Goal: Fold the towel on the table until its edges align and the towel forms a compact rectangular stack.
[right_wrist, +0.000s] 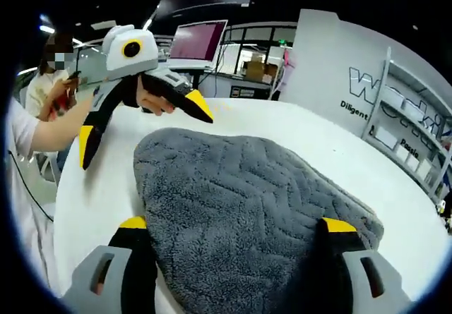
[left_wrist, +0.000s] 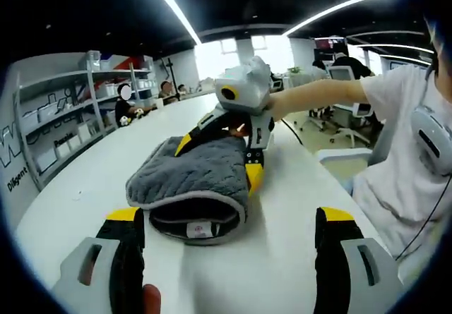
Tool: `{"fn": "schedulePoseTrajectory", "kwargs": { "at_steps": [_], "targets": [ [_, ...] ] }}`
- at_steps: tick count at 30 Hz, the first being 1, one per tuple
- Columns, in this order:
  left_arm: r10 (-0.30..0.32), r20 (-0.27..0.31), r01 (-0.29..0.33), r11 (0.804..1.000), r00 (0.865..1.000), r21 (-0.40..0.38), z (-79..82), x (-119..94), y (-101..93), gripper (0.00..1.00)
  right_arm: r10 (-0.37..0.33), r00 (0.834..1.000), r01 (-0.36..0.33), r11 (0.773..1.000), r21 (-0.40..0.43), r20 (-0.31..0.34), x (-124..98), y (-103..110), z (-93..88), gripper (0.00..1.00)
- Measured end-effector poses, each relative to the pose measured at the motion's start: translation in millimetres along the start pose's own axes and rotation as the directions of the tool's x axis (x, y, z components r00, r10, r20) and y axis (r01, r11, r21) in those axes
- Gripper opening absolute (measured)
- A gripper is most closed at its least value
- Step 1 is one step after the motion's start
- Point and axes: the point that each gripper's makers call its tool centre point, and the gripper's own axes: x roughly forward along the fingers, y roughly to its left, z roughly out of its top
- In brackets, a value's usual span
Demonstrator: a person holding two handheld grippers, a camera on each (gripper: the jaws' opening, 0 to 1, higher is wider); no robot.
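The grey quilted towel (left_wrist: 194, 180) lies folded into a thick bundle on the white table (left_wrist: 78, 194), its rolled end with a small label facing the left gripper view. My left gripper (left_wrist: 229, 219) is open just short of that end, nothing between its jaws. At the towel's far end my right gripper (left_wrist: 219, 160) is open, jaws spread over the fabric. In the right gripper view the towel (right_wrist: 240, 194) lies under and between the wide jaws of my right gripper (right_wrist: 235, 224). Beyond it, the left gripper (right_wrist: 143, 127) hovers open above the table (right_wrist: 92, 187).
The person in a white shirt (left_wrist: 395, 152) stands at the table's right side. Shelving (left_wrist: 63, 123) lines the left wall, and people sit at the table's far end (left_wrist: 127, 109). A monitor (right_wrist: 198, 42) stands behind the table, with more shelves (right_wrist: 417, 137) beside it.
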Motion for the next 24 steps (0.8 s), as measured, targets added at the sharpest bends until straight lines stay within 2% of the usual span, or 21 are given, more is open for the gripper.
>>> {"fn": "schedulePoseTrajectory", "kwargs": {
  "at_steps": [4,7,11,12,14,18,22,24],
  "targets": [
    [0.006,-0.001,-0.006,1.0,1.0,-0.009,-1.6,0.1,-0.5,0.99,0.01,1.0,-0.01,1.0,-0.005,0.009,-0.6,-6.0,3.1,0.96],
    [0.011,0.008,-0.011,1.0,1.0,-0.015,0.2,-2.2,3.3,0.99,0.034,0.998,-0.034,0.999,0.007,0.051,-10.6,-3.0,10.6,0.97],
    [0.022,0.027,-0.021,1.0,0.999,-0.024,3.8,-5.7,9.7,0.99,0.078,0.977,-0.078,0.997,-0.005,0.198,-36.1,3.9,39.0,0.99],
    [0.025,0.029,-0.024,0.999,0.999,-0.027,3.9,-6.0,10.5,0.99,0.084,0.966,-0.084,0.996,-0.009,0.246,-48.5,4.2,47.8,0.99],
    [0.03,0.03,-0.029,0.999,0.999,-0.032,3.6,-6.2,11.9,0.99,0.07,0.95,-0.071,0.997,-0.009,0.304,-66.1,0.2,55.8,0.99],
    [0.038,0.028,-0.037,0.999,0.999,-0.04,1.5,-6.4,13.0,0.99,0.049,0.941,-0.054,0.999,0.005,0.334,-92.4,-9.3,47.6,0.99],
    [0.052,0.033,-0.05,0.997,0.998,-0.053,0.8,-8.9,17.3,0.99,0.007,0.938,-0.015,1.0,0.02,0.347,-112.1,-22.0,25.6,0.99],
    [0.064,0.044,-0.062,0.996,0.997,-0.063,1.8,-10.7,19.3,0.99,-0.029,0.93,0.016,0.999,0.038,0.367,-120.4,-32.8,12.6,0.99]
  ]
}}
